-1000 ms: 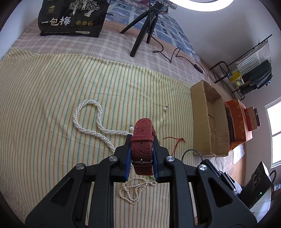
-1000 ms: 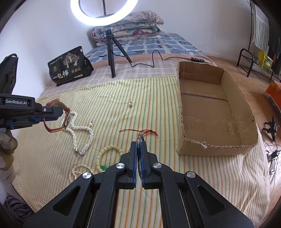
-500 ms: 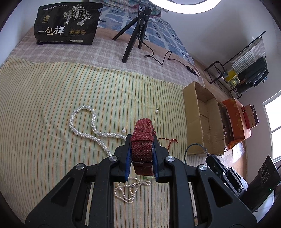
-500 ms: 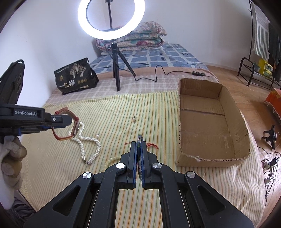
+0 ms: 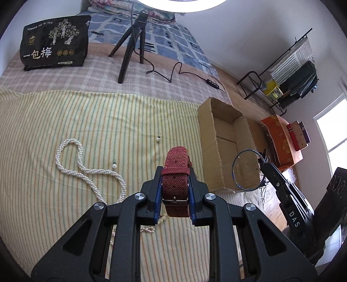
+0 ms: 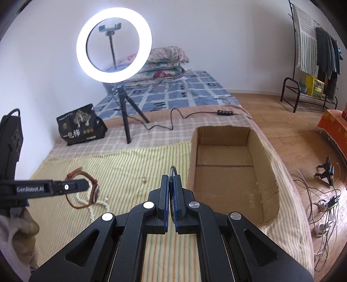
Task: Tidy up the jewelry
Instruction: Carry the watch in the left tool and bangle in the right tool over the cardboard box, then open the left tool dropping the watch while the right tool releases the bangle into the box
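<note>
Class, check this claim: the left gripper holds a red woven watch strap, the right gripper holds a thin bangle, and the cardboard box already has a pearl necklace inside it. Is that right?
Not quite. The cardboard box is empty, as the right wrist view shows; the pearl necklace lies on the striped cloth. The left gripper does hold the red woven watch strap, and the right gripper the thin bangle.

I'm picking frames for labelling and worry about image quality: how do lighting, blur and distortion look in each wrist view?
Left wrist view: sharp, evenly lit; the ring light blows out white at the top edge, and fisheye bends the striped cloth and cardboard box. Right wrist view: the ring light glares but the watch stays readable; the left gripper looks slightly soft; corners vignette dark.
</note>
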